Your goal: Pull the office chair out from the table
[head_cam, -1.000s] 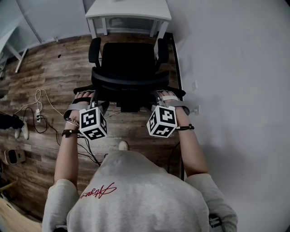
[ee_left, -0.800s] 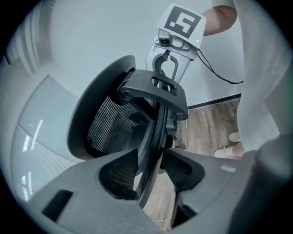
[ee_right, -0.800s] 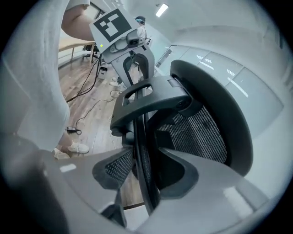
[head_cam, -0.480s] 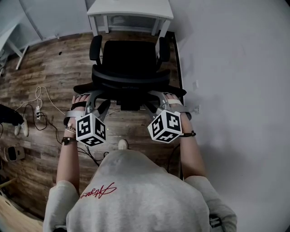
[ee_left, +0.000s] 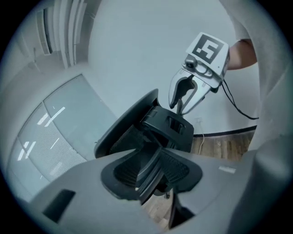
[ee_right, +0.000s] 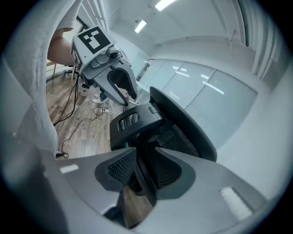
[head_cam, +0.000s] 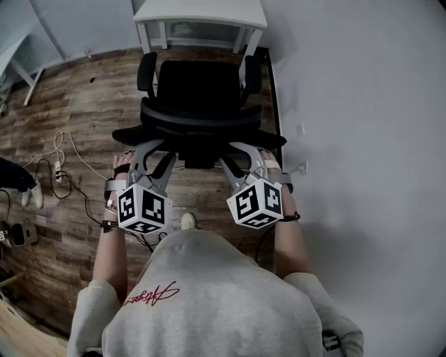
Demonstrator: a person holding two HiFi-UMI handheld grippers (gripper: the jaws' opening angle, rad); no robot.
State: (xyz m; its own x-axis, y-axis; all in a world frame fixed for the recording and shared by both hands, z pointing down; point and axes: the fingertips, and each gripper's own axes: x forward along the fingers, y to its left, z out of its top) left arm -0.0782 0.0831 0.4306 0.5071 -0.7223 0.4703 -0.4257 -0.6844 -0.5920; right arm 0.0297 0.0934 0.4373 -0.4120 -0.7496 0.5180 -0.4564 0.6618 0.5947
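**Both grippers at the back of the chair, jaws narrowing around its rim**

The black office chair [head_cam: 198,84] stands directly ahead of both grippers. Its seat faces away from them toward the white bench [head_cam: 198,14], which lies beyond the chair. The seat sits out in front of the bench, not under it.

The left gripper [head_cam: 151,148] and the right gripper [head_cam: 239,148] meet the backrest [head_cam: 198,125] from behind, one toward each end of its curved top. In each gripper view the backrest's thin black rim [ee_left: 149,176] stands between the jaws. Both pairs of jaws have just been closing, yet they are apart. The faces of the pads [ee_left: 127,172] show on either side of the rim, and no firm pinch is visible.

Under the grippers runs a wood-plank floor [head_cam: 70,104], brown and streaked. A white cable [head_cam: 61,148] loops over the planks off the left gripper's outer side.

On the right gripper's outer side a plain pale wall [head_cam: 362,139] rises from a dark skirting strip [head_cam: 272,90]. A small socket plate [head_cam: 302,167] sits low on the wall, just beside that gripper.

Past the chair, the gripper views show frosted glass panels [ee_left: 59,132] and ceiling strip lights [ee_right: 140,25].
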